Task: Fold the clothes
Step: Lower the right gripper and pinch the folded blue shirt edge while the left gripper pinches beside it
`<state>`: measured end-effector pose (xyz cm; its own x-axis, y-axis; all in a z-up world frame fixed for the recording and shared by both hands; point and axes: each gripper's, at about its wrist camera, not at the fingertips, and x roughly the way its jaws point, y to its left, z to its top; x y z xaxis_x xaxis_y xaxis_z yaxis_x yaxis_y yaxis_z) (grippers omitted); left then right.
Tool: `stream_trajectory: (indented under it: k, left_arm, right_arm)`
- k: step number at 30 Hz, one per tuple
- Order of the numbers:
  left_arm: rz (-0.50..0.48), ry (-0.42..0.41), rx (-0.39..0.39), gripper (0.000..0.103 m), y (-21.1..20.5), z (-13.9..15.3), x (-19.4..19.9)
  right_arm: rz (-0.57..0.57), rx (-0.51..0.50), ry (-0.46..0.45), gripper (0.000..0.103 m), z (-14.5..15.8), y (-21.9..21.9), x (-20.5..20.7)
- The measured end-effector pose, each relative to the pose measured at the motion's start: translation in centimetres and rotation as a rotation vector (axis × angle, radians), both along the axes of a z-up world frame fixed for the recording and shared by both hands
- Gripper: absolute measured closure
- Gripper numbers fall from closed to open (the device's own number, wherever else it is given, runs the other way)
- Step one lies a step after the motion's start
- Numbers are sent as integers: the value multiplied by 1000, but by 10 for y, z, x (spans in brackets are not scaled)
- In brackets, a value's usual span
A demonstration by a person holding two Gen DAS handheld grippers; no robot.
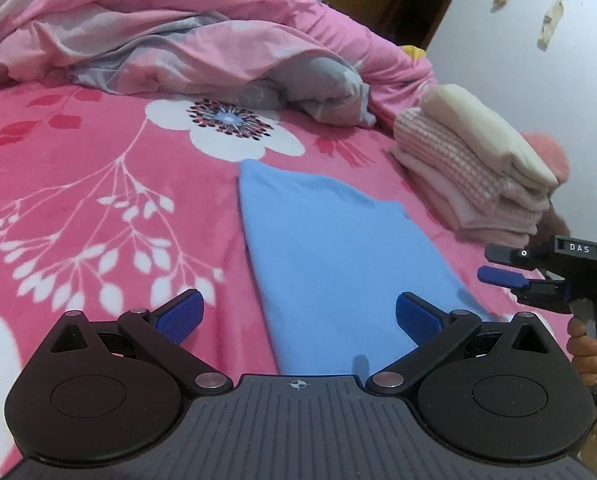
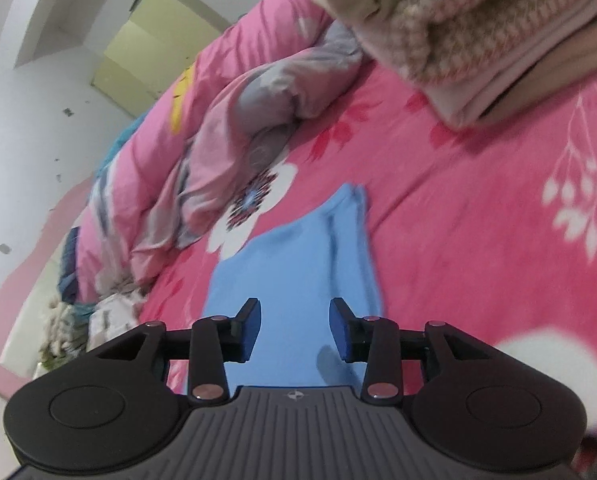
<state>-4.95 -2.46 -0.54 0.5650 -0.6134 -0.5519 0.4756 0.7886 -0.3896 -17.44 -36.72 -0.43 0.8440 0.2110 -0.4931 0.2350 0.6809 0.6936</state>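
Blue garment (image 1: 330, 264) lay flat on the pink floral bedspread (image 1: 98, 184), already folded into a long narrow panel, with a doubled edge visible along one side in the right wrist view. Left gripper (image 1: 298, 316) hovered above its near end with jaws spread wide and nothing between them. Right gripper (image 2: 294, 330) likewise hung over the near end, jaws parted, pads clear of the cloth. To the right, a stack of folded clothes (image 1: 478, 168) held at least 3 finished items. A rumpled quilt (image 1: 178, 40) lay beyond. By this evidence, the lengthwise folds were done; a crosswise fold and transfer to the stack probably remained.
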Motion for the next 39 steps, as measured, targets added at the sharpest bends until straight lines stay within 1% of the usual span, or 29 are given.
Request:
stream_trajectory:
  k: [2, 3, 5, 7, 8, 10, 12, 13, 15, 17, 22, 26, 28, 29, 30, 31, 33, 34, 35, 36, 37, 39]
  left_arm:
    - [2, 19, -8, 2, 0, -6, 12]
    - [0, 33, -13, 4, 0, -9, 17]
    - [-5, 62, -22, 5, 0, -16, 27]
    - [-21, 50, -36, 5, 0, -18, 32]
    - [-27, 49, -43, 7, 0, -19, 36]
    - [-37, 47, -55, 12, 0, -21, 44]
    - [-44, 52, -75, 23, 0, -23, 53]
    - [-47, 61, -91, 24, 0, -24, 58]
    - [-55, 79, -117, 32, 0, -26, 71]
    - [-58, 97, -123, 35, -3, -27, 83]
    - [-63, 130, -163, 39, -12, -30, 111]
    - [-74, 118, -147, 40, -26, -30, 126]
    - [-74, 106, -140, 43, -31, -30, 130]
    - [-68, 103, -135, 48, -33, -30, 131]
    - [-61, 100, -129, 55, -34, -30, 133]
    - [-55, 97, -124, 59, -36, -30, 134]
    - [-49, 93, -107, 76, -39, -29, 137]
    - [-48, 90, -101, 78, -40, -29, 138]
    - [-49, 88, -104, 83, -41, -28, 139]
    - [-50, 86, -107, 90, -41, -28, 140]
    - [-53, 79, -108, 92, -42, -27, 139]
    - [-53, 48, -103, 96, -45, -22, 135]
  right_arm:
    - [-5, -7, 17, 62, -5, -10, 11]
    - [-5, -11, 34, 62, -9, -14, 18]
    - [7, -21, 71, 62, -17, -19, 30]
    - [25, -23, 111, 62, -27, -22, 43]
    - [37, -15, 118, 62, -31, -23, 48]
    - [67, 0, 112, 60, -33, -25, 56]
    - [97, 15, 106, 57, -36, -27, 65]
    - [109, 29, 105, 56, -37, -29, 69]
    - [138, 52, 103, 55, -40, -32, 79]
    - [169, 55, 101, 54, -41, -33, 89]
    - [231, 69, 89, 54, -45, -39, 114]
    - [267, 114, 73, 55, -53, -44, 134]
    - [289, 92, 66, 55, -51, -41, 141]
    - [298, 78, 64, 55, -49, -39, 143]
    - [306, 60, 64, 57, -48, -36, 145]
    - [312, 38, 66, 60, -47, -33, 147]
    - [312, -14, 69, 64, -43, -28, 149]
    - [310, -39, 68, 70, -41, -25, 150]
    - [304, -61, 69, 75, -40, -23, 150]
    - [298, -84, 69, 83, -38, -21, 149]
    - [292, -105, 68, 87, -37, -19, 149]
    - [285, -160, 49, 90, -30, -11, 144]
